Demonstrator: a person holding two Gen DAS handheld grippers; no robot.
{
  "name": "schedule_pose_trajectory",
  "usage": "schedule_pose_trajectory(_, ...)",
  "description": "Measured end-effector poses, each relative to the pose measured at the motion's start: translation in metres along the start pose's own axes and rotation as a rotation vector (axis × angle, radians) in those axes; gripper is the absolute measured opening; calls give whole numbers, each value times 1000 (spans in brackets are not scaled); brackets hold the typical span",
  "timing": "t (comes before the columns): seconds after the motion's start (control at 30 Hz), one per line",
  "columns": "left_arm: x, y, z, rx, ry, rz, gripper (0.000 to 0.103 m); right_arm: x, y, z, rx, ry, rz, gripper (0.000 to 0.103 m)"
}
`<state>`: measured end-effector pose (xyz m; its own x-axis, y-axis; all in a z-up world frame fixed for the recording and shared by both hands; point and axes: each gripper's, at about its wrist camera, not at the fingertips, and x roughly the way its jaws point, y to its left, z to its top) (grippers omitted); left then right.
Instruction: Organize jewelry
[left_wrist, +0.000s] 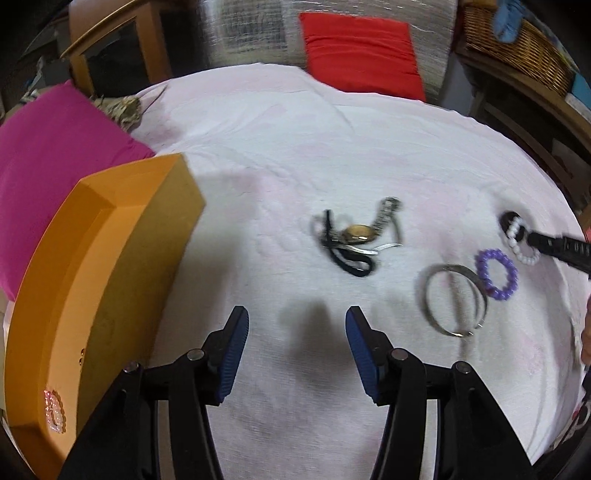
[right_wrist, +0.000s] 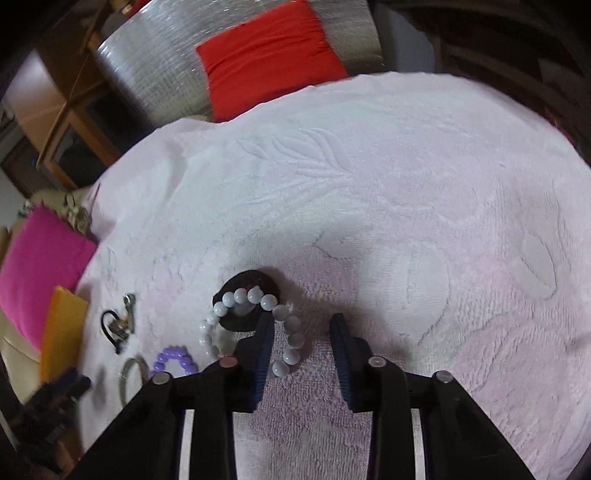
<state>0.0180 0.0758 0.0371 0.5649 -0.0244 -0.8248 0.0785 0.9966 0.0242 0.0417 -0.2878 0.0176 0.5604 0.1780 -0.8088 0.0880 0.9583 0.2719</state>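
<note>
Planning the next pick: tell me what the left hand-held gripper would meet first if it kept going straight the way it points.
Probably bare white towel: the left hand-held gripper is open with nothing between its fingers. Further along that line lies the gold-faced watch tangled with a black cord, though depth is unclear.

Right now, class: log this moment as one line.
left gripper: open, empty | right gripper: open, one finger through white bracelet | box: left | watch: on towel
</note>
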Motion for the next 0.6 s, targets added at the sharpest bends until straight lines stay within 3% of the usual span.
schedule_pose_trajectory(0.1, 5, 9, 6, -44, 0, -23, 56, 2, 14, -5, -92, -25, -75, 14)
schedule_pose_trajectory(0.17, 10, 9, 11, -55, -6, -52, 56, 0, 19, -6, -113, -30, -94, 11)
schedule_pose_trajectory(0.3, 20, 3, 23, -57, -32, -93, 57, -9, 15, -5, -83, -35, -91, 11)
schedule_pose_trajectory(0.6, 40, -4, 40, -68, -61, -100, 57, -41, -4, -1, 5, -92, -46, 11)
